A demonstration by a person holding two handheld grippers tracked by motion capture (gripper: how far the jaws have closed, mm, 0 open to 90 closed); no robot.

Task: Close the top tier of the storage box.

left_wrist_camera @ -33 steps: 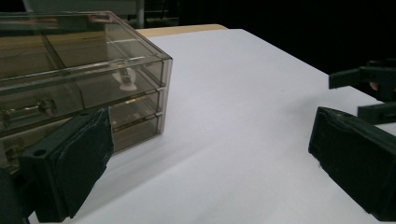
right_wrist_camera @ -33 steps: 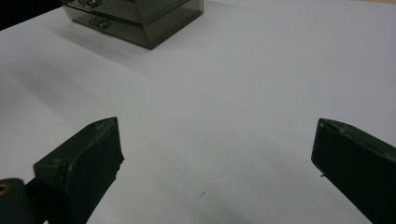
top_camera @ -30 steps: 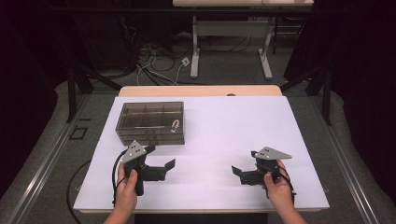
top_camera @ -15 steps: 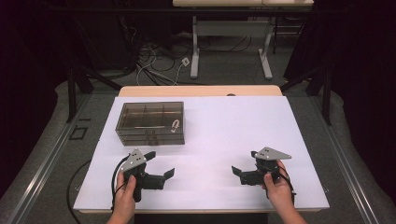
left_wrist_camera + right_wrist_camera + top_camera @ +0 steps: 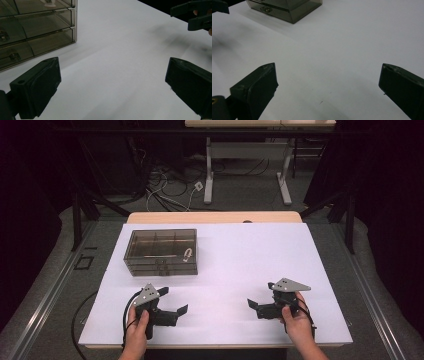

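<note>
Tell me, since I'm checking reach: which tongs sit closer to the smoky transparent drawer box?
The left tongs: they lie just below the smoky transparent plastic drawer box, while the right tongs sit across the white tabletop.

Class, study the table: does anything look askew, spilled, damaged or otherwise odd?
Nothing stands out. The smoky clear drawer box sits square and shut on the white table; the left gripper and right gripper are open and hold nothing.

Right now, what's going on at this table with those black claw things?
A person sits at a white table, with a hand-held gripper in each hand. The left hand-held gripper and the right hand-held gripper both hover low near the front edge, jaws spread wide and holding nothing. Further back on the left stands a smoky transparent drawer box, untouched, with a small white item inside. The left one is nearer to it.
</note>
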